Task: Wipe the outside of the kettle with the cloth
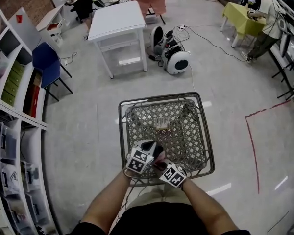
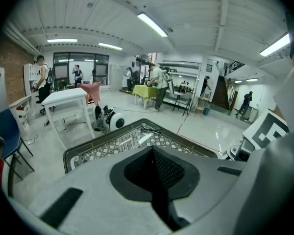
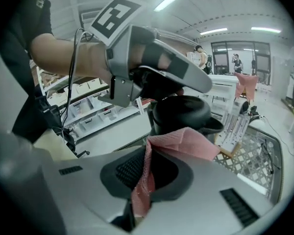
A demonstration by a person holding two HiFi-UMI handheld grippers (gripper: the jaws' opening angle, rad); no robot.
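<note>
A black kettle (image 3: 181,112) hangs over the near edge of a wire basket (image 1: 206,131). In the head view the kettle (image 1: 158,153) shows as a dark shape between the two marker cubes. My left gripper (image 3: 186,80) sits on top of it from above. In the left gripper view that gripper's (image 2: 152,153) jaws are closed, and the kettle is hidden below them. My right gripper (image 3: 147,153) is shut on a pink cloth (image 3: 186,141), whose free end lies against the kettle's near side. In the head view the left gripper (image 1: 152,151) and right gripper (image 1: 161,164) are close together.
The basket's lattice floor holds a flat card with a barcode (image 1: 161,123). Beyond it stand a white table (image 1: 117,18), a round white machine (image 1: 176,60) with cables and a blue chair (image 1: 46,62). Shelves (image 1: 10,131) line the left. A person (image 1: 262,18) stands by a yellow table.
</note>
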